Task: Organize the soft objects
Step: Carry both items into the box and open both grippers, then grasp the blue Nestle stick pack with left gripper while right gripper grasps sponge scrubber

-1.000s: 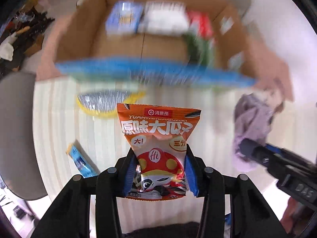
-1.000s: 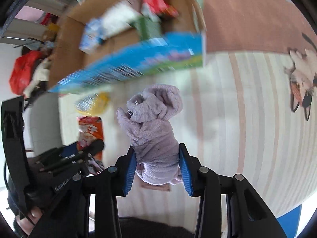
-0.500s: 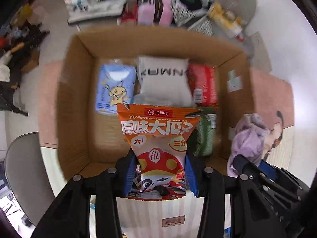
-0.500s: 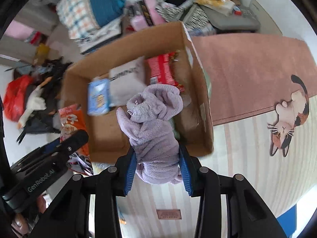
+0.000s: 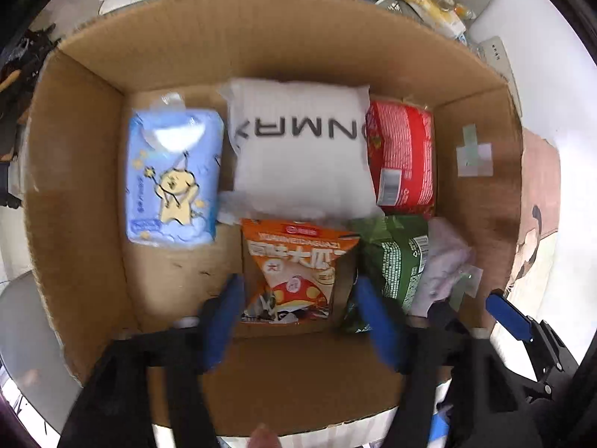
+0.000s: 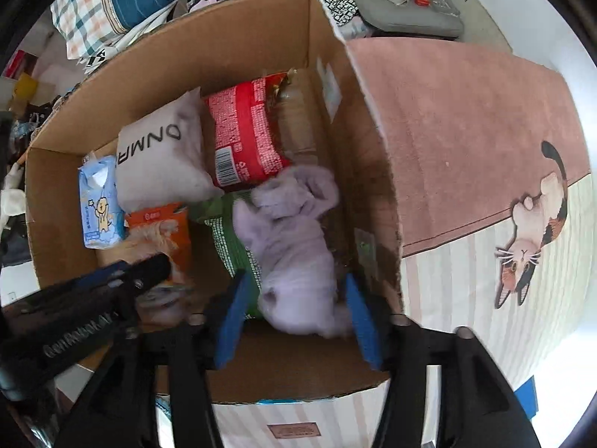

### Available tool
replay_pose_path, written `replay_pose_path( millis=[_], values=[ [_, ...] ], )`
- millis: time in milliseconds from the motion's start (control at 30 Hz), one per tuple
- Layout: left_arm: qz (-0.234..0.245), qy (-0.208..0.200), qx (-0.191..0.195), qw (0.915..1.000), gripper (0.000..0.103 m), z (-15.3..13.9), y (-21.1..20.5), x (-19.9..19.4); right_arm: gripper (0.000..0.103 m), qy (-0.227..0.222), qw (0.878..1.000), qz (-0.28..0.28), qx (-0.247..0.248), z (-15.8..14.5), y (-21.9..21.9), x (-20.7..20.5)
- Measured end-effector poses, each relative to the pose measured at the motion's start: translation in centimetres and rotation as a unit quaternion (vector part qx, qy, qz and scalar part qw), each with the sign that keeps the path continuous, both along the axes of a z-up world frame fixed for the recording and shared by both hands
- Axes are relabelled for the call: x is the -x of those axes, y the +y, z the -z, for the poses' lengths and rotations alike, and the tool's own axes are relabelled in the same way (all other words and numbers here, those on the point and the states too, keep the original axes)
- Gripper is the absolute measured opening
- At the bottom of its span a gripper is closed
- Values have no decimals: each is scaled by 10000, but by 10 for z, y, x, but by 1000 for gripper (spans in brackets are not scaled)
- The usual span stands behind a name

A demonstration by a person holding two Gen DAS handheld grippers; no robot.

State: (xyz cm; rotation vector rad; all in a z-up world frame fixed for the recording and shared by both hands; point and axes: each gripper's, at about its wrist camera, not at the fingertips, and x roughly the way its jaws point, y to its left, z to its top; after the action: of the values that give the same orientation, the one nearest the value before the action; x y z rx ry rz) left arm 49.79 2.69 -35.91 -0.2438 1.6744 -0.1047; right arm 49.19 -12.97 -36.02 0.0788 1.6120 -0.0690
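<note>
Both grippers hang over an open cardboard box (image 5: 280, 37). My left gripper (image 5: 298, 310) is open, its blue pads wide apart on either side of the orange snack bag (image 5: 294, 272), which lies on the box floor. My right gripper (image 6: 294, 310) is open too, its pads apart around the lilac plush cloth (image 6: 294, 235), which rests in the box against the right wall, partly on a green packet (image 6: 231, 239). The cloth also shows in the left wrist view (image 5: 444, 261).
Inside the box lie a blue tissue pack (image 5: 171, 175), a white pillow pack (image 5: 298, 149), a red packet (image 5: 403, 156) and the green packet (image 5: 391, 257). A pink rug with a cat picture (image 6: 530, 231) lies to the right. Clothes and clutter (image 6: 112, 3) pile behind the box.
Both grippers have come down into the box and opened. The orange snack bag and the lilac cloth, held before, now lie loose in the box.
</note>
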Motion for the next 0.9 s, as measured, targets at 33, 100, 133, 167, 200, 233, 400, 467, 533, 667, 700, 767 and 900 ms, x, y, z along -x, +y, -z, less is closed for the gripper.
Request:
replay_pose_path(
  millis=[33,100,133,167,200,233,400,467,533,667,700,767,900],
  values=[
    [6,-66,-23,10000,78,-4,2,1,84,-26,10000,-45,-74,-1,0,0],
    [92,-227,-168,9996,80,-14,4,3,84,4,9999,-101,-80,-6,0,1],
    [166,-250,-278,9992,88,-20,6,5,86,-7,9997,-229,-62,-8,3,1],
    [196,-353,-341,9986,98,-27,7,7,90,-27,9996,-286,-48,-11,4,2],
    [210,-471,-409,9978,99,-34,8,10,92,-61,9992,-381,-45,-15,7,3],
    [227,-569,-484,9969,99,-40,9,14,96,-99,9985,-536,-44,-19,12,5],
    [170,-980,-674,9928,102,-67,17,33,103,-294,9940,-1055,-3,-38,33,17],
    [100,-1095,-655,9918,102,-75,22,41,103,-435,9920,-1186,28,-48,36,24],
    [52,-1200,-623,9908,102,-83,23,48,103,-542,9914,-1189,-51,-54,37,30],
    [-104,-1442,-667,9872,102,-98,32,68,103,-735,9903,-1162,-199,-66,39,42],
    [-171,-1474,-677,9866,102,-102,36,73,103,-760,9897,-1188,-264,-68,42,47],
    [-294,-1536,-640,9856,102,-107,44,84,103,-800,9882,-1265,-329,-74,47,53],
    [-513,-1625,-801,9821,102,-115,62,109,103,-935,9846,-1389,-507,-81,59,65]
  ],
)
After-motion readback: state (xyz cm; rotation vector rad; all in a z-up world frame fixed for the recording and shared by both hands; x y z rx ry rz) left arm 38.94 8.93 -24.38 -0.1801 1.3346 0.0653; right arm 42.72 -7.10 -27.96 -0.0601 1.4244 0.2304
